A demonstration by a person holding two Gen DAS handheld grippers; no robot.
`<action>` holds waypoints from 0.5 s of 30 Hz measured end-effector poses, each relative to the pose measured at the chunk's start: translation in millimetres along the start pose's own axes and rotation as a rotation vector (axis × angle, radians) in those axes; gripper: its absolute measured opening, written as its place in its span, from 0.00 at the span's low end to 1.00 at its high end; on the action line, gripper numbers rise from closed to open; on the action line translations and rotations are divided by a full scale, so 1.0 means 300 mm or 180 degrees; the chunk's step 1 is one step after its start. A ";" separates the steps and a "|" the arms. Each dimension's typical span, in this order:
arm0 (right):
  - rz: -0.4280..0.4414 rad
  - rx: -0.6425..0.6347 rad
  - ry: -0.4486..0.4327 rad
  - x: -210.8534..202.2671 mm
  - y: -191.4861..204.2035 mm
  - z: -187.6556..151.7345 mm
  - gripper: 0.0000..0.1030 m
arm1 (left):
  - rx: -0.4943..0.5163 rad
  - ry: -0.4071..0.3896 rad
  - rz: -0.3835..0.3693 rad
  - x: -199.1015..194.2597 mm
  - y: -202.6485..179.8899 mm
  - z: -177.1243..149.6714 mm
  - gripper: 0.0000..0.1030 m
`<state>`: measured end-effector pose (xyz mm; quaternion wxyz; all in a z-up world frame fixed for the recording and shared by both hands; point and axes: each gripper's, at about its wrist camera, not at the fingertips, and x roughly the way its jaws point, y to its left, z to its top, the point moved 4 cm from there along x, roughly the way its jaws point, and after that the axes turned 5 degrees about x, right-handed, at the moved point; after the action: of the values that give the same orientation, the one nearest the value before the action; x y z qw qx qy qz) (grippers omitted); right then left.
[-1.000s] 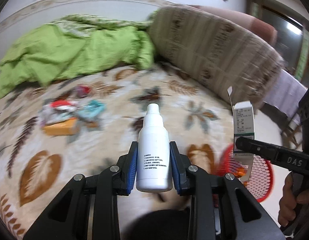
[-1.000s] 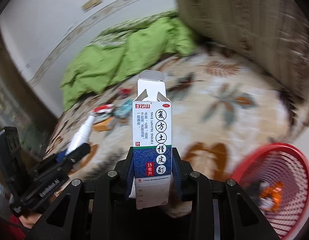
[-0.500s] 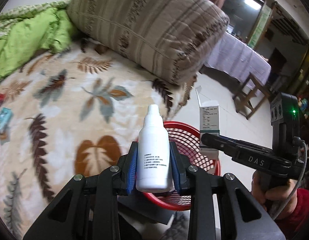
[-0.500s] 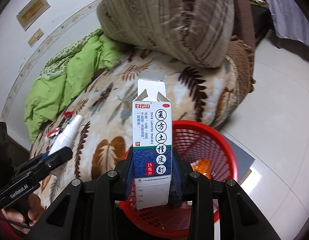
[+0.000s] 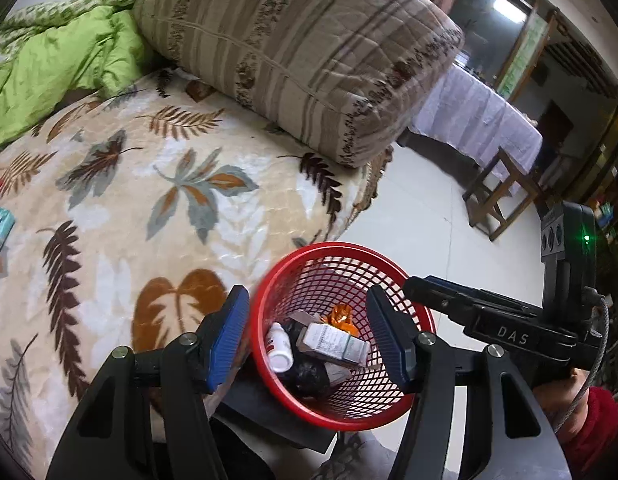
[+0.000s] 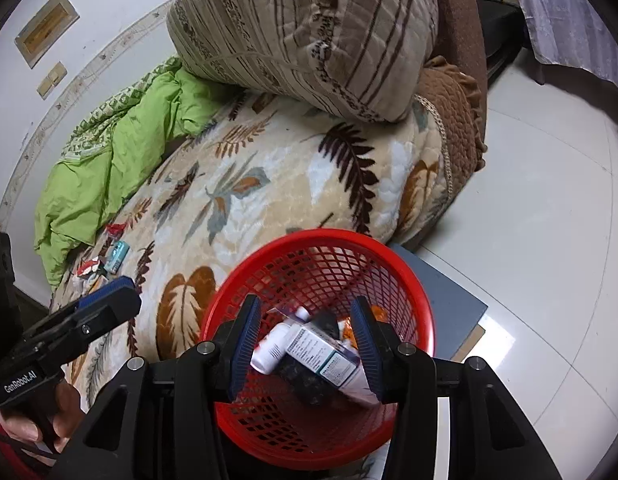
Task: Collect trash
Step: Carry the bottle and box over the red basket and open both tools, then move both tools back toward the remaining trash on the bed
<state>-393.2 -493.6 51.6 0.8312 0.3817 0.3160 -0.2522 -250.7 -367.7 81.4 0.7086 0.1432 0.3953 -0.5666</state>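
A red mesh basket point(image 5: 269, 280) stands on the floor by the bed's edge. In it lie a white bottle point(image 5: 279, 346), a medicine box point(image 5: 335, 344), an orange wrapper point(image 5: 341, 316) and something black. My left gripper point(image 5: 309, 340) hangs over the basket, its jaws opening with nothing between them. In the right wrist view my right gripper point(image 6: 305, 344) is also above the basket point(image 6: 413, 288), jaws opening; the box point(image 6: 321, 354) and bottle point(image 6: 271, 346) lie below, clear of the pads. More packets point(image 6: 109, 256) remain on the bed.
A striped folded quilt point(image 5: 301, 52) and a green quilt point(image 5: 49, 68) lie on the leaf-patterned blanket point(image 5: 149, 208). A grey board point(image 6: 449, 304) sits under the basket on the white tiled floor. A wooden stool point(image 5: 505, 196) stands farther off.
Both grippers swung from over the bed to above the red basket and opened. The white bottle and the medicine box left the jaws and now lie in the basket.
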 end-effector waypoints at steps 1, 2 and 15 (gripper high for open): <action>0.0027 -0.0017 0.0000 0.003 0.014 0.002 0.48 | -0.0035 -0.0013 0.0023 -0.012 0.015 -0.003 0.58; 0.0056 -0.0038 0.0002 0.006 0.029 0.003 0.48 | -0.0072 -0.0030 0.0051 -0.026 0.033 -0.008 0.58; 0.0535 -0.0548 0.0232 0.127 0.368 -0.044 0.48 | -0.0668 -0.0306 0.0620 -0.262 0.367 -0.103 0.58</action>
<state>-299.1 -425.6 69.8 0.8671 0.3429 0.3333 -0.1395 -165.6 -258.3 91.2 0.7894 0.0787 0.4023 -0.4570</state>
